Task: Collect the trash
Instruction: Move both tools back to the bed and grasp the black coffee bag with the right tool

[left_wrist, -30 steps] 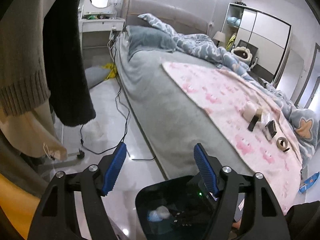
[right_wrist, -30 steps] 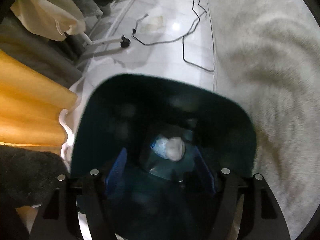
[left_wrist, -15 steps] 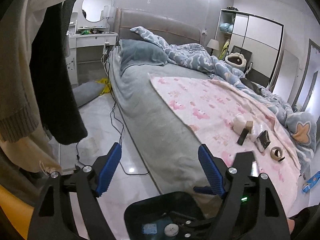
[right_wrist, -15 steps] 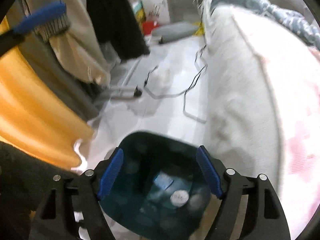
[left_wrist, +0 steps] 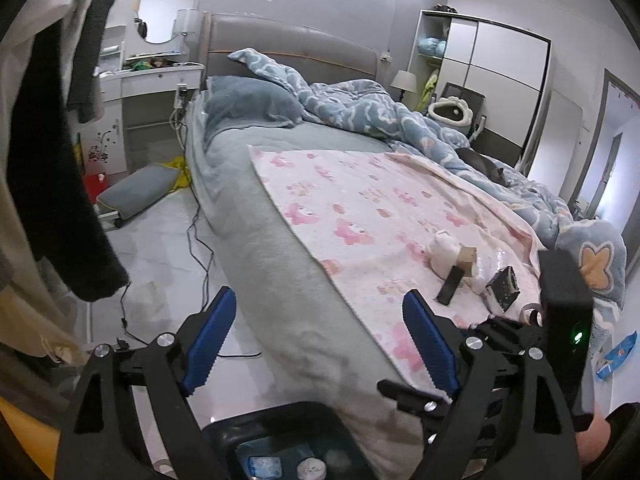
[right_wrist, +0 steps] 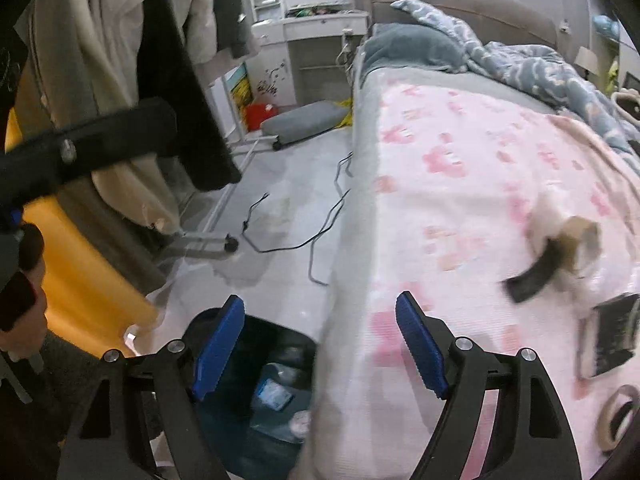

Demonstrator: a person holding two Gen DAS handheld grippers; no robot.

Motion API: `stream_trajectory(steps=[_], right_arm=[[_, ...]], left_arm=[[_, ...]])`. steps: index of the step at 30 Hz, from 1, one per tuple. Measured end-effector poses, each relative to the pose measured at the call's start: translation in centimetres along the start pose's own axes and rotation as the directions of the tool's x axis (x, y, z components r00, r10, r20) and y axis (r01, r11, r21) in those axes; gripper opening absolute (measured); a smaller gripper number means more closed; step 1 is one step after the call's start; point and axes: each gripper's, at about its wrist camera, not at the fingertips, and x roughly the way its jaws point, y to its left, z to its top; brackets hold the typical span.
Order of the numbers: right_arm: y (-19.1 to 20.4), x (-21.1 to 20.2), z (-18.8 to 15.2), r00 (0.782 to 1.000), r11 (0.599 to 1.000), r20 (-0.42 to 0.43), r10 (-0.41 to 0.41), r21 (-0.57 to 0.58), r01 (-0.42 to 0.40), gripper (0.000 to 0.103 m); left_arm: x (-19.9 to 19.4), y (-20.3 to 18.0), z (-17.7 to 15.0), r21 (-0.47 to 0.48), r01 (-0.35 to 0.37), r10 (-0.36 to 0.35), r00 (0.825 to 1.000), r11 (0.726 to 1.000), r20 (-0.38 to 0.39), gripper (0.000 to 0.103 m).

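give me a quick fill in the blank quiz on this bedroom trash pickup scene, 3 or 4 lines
1. Both the left gripper and the right gripper are ____ and hold nothing.
2. The dark trash bin stands on the ____ beside the bed.
3. The tape roll lies on the ____ blanket.
4. The mirror above the vanity is ____ in shape.

Missing words: open; floor; pink; oval

Your left view looks along the bed (left_wrist: pixel 280 240) toward the headboard, your right view nearer, both sharing bin (right_wrist: pixel 280 380), floor, pink blanket (left_wrist: pixel 380 208).
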Motion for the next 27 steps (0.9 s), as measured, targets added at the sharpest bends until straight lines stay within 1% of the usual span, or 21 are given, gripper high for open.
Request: stream_trajectory(steps=[5,8,11,13,15,17,18,22,27], right_arm=[[-2.8,-2.0,0.1,0.996,0.997,0.046,-0.078,-0.007,0.078,0.079],[-5.6,-3.4,0.1,0.987,0.991,0.091,-0.130,0.045,0.127,0.086],[-7.6,-4.1,0.2,0.977,0.981,0.104,-0.184,0.086,0.176,0.091],[-9.3,-4.6,0.0,0.966,0.968,0.109,-0.233,0.117,0.221,0.096],[-10.8,-5.0,0.0,0.953,0.952,0.108,-0.282,0.156,0.264,0.100],[-12.2,-5.4,-0.2,0.932,0.927,0.093,-0.351,0.176,0.332,0.100],[-12.6,-5.3,-0.3,0.927,0.920,0.081,-0.367,0.180,0.349,0.100],[-14.2,-5.1,-1.0,0.914,0.900,0.039,-0.403,0.196,0.389,0.100],[-15.5,-5.0,-1.9,0.906,0.893,0.025,-0.423,0.180,0.412,0.100]], left_arm=[[1.7,-2.3,0.7,0.019,0.024,-0.024,1.000,1.000,-0.004,0.088],[2.6,-3.3,0.9,0.025,0.031,-0.031,0.999,0.999,-0.009,0.088],[3.7,-4.3,1.1,0.034,0.036,-0.036,0.999,0.999,-0.020,0.089],[4.6,-5.0,1.2,0.042,0.035,-0.034,0.999,0.999,-0.031,0.089],[5.3,-5.5,1.3,0.044,0.037,-0.035,0.998,0.998,-0.042,0.089],[6.0,-6.0,1.3,0.046,0.038,-0.035,0.998,0.998,-0.052,0.089],[6.3,-6.2,1.3,0.045,0.039,-0.036,0.998,0.998,-0.057,0.089],[7.5,-7.1,1.4,0.042,0.048,-0.045,0.996,0.998,-0.072,0.089],[8.8,-8.2,1.3,0.053,0.059,-0.054,0.994,0.997,-0.091,0.089]])
